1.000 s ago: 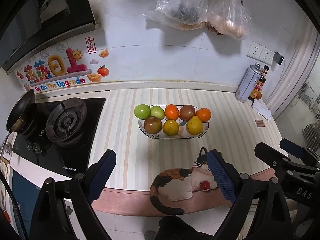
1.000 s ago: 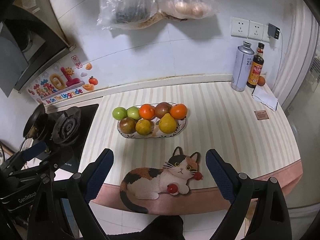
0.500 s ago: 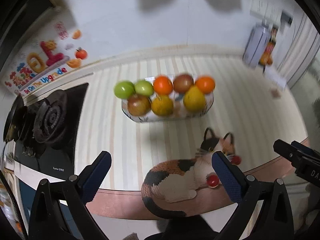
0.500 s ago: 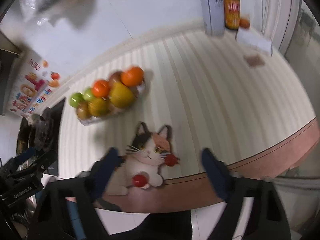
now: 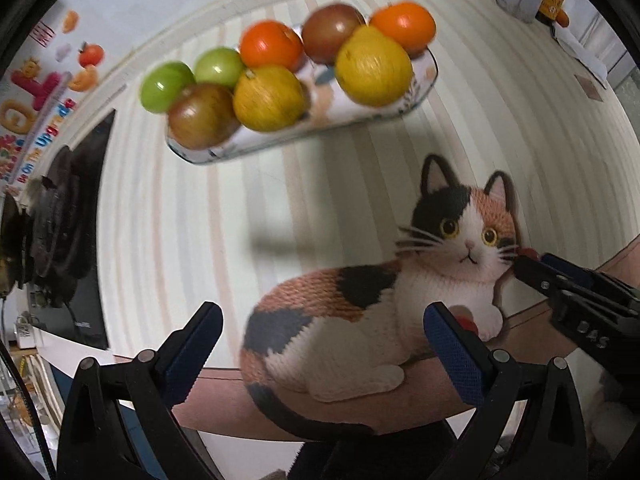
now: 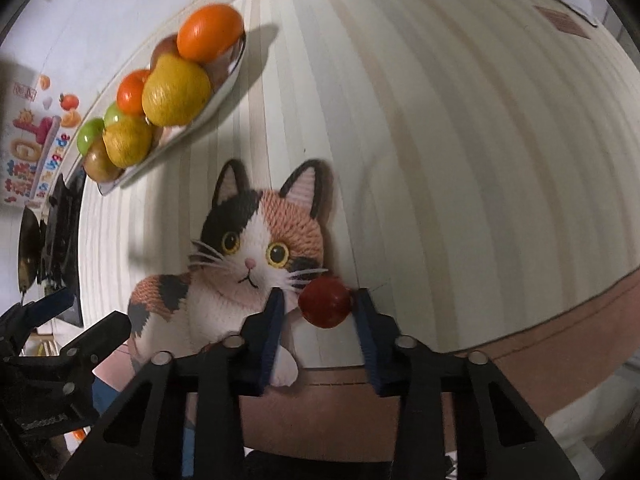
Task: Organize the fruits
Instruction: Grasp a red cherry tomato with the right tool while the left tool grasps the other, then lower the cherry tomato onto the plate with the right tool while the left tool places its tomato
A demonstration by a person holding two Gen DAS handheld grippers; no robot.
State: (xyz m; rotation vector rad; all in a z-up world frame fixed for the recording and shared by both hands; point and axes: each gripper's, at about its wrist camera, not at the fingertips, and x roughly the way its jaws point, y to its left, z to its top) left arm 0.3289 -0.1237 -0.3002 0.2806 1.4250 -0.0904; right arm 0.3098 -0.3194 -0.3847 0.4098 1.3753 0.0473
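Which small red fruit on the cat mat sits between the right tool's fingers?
The small red fruit beside the cat's cheek; the other one lies by its paw.

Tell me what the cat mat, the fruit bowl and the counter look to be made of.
Cat mat: looks knitted or yarn-printed, with matte ribbed stitch rows; which one is unclear.
Fruit bowl: probably glazed ceramic, white with a printed pattern and a thin rim.
Counter: a smooth striped surface, likely laminate or film.

Left gripper spread wide, nothing between its fingers; right gripper narrowed, not yet closed, right finger touching what sits between
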